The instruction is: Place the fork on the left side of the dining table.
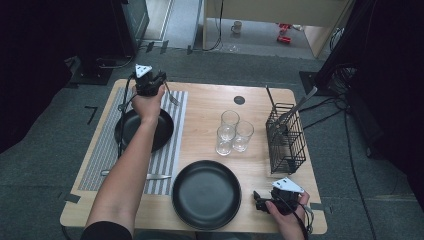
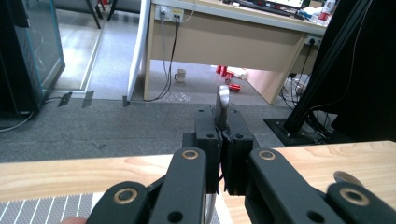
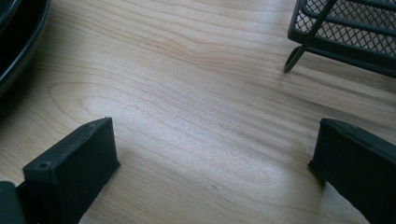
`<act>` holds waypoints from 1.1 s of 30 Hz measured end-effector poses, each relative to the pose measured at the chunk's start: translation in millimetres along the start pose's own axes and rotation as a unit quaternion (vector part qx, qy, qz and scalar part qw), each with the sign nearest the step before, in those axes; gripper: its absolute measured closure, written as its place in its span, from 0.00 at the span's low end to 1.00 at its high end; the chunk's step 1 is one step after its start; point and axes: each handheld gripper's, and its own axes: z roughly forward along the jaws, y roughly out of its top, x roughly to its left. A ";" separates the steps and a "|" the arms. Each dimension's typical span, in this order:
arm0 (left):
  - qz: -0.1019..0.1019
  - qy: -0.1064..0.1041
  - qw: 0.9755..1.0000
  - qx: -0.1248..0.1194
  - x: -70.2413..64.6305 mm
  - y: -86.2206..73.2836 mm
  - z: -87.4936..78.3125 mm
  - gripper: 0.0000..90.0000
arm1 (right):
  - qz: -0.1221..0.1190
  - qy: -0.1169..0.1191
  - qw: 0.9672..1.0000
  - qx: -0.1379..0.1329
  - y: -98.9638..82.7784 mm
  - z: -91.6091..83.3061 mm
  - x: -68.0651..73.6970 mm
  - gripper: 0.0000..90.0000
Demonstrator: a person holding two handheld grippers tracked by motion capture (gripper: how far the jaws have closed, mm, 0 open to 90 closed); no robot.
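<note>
My left gripper [image 1: 159,86] is held above the far left of the table, over the striped placemat [image 1: 100,150]. It is shut on a metal fork [image 1: 172,98]. In the left gripper view the fork's handle [image 2: 222,101] sticks up from between the closed jaws of that gripper [image 2: 223,140]. My right gripper [image 1: 258,198] rests low at the table's front right corner, beside the near black plate [image 1: 206,194]. In the right gripper view it stands open [image 3: 215,154], with bare wood between the jaws.
A second black plate [image 1: 165,131] lies on the placemat under my left forearm, and a knife [image 1: 159,176] lies at its near end. Three glasses [image 1: 232,132] stand mid-table. A black wire basket [image 1: 286,137] holding utensils stands at the right, with its corner [image 3: 345,32] ahead of the right gripper.
</note>
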 end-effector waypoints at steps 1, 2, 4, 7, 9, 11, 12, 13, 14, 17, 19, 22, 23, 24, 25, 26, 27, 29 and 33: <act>-0.010 -0.001 1.000 -0.007 1.1 -0.1 1.8 0.98 | 0.000 0.000 1.000 0.000 0.1 0.0 0.0 0.00; -0.020 0.000 1.000 -0.011 2.6 -0.6 3.9 0.98 | 0.000 0.000 1.000 0.000 0.0 0.0 0.0 0.00; -0.016 0.003 1.000 0.013 5.9 -0.7 10.8 0.98 | 0.000 0.000 1.000 0.000 0.0 0.0 -0.1 0.00; -0.002 0.006 1.000 0.020 6.4 2.0 16.4 0.98 | 0.000 0.000 1.000 0.000 0.0 0.0 -0.1 0.00; -0.014 0.007 1.000 0.016 8.2 4.3 16.0 0.98 | 0.000 0.000 1.000 0.000 0.0 0.0 0.0 0.00; -0.017 0.008 1.000 0.017 10.1 4.6 15.2 0.98 | 0.000 0.000 1.000 0.000 0.0 0.0 0.0 0.00; -0.014 0.008 1.000 0.019 11.2 4.4 14.7 0.98 | 0.000 0.000 1.000 0.000 0.0 0.0 -0.1 0.00; -0.014 0.008 1.000 0.019 12.2 4.0 14.2 0.98 | 0.000 0.000 1.000 0.000 0.0 0.0 0.0 0.00; -0.012 0.010 1.000 0.019 13.5 3.3 13.9 0.98 | 0.000 0.000 1.000 0.000 0.0 0.0 0.0 0.00; -0.018 0.013 1.000 0.015 19.4 0.0 13.7 0.98 | 0.000 0.000 1.000 0.000 0.0 0.0 0.0 0.00; -0.023 0.011 1.000 0.018 23.6 -0.3 13.2 0.98 | 0.000 0.000 1.000 0.000 0.0 0.0 0.0 0.00; -0.025 0.014 0.999 0.019 28.3 -0.9 12.6 0.98 | 0.000 0.000 1.000 0.000 0.0 0.0 0.0 0.00; -0.025 0.015 0.999 0.020 30.0 -1.3 12.2 0.97 | 0.000 0.000 1.000 0.000 0.0 0.0 0.0 0.00; -0.028 0.016 0.999 0.019 31.8 -2.1 11.9 0.97 | 0.000 0.000 1.000 0.000 0.0 0.0 0.0 0.00; -0.032 0.018 0.999 0.018 33.7 -2.9 11.6 0.97 | 0.000 0.000 1.000 0.000 0.0 0.0 0.0 0.00; -0.033 0.020 0.999 0.019 35.9 -3.7 11.0 0.97 | 0.000 0.000 1.000 0.000 0.0 0.0 0.0 0.00; -0.036 0.022 0.999 0.018 37.8 -4.7 10.5 0.96 | 0.000 0.000 1.000 0.000 0.0 0.0 0.0 0.00; -0.040 0.023 0.999 0.018 42.8 -6.6 9.6 0.96 | 0.000 0.000 1.000 0.000 0.0 0.0 0.0 0.00; -0.051 0.031 0.998 0.024 52.8 -9.1 8.9 0.95 | 0.000 0.000 1.000 0.000 0.0 0.0 0.0 0.00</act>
